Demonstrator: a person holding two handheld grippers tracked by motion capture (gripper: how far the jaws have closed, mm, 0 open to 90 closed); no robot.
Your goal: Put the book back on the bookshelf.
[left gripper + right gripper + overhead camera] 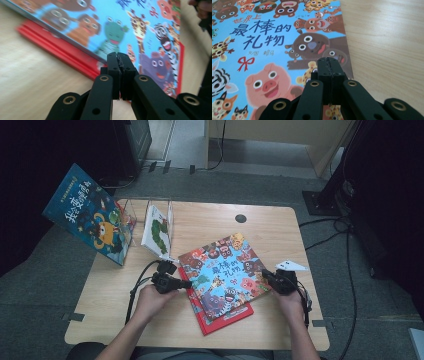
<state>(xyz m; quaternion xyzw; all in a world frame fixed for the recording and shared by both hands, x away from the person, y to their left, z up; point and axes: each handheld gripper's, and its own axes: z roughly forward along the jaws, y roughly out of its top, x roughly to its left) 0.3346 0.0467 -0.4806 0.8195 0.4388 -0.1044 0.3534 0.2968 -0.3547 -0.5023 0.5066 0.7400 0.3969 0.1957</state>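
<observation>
A pale wooden table (280, 227) with rounded corners stands on a grey carpeted floor (45, 270), with dark cables (345, 265) trailing over the carpet to its right and a black stand base (322, 200) beyond its far right corner. A small dark round cap (240, 218) sits in the tabletop near the far edge. At the far left of the table a clear plastic rack (167, 215) holds a white picture book (156, 232) leaning in a slot, and a blue book (87, 212) leans against the rack's left end. Nearer the person, a blue animal picture book (225, 270) lies flat and skewed on top of a red book (222, 317), whose edge shows along the near and left sides. The left gripper (186, 283) sits at the left edge of the stacked books, its jaws pressed together with nothing between them in the left gripper view. The right gripper (266, 275) rests over the blue animal picture book's right edge, jaws likewise closed together and empty.
</observation>
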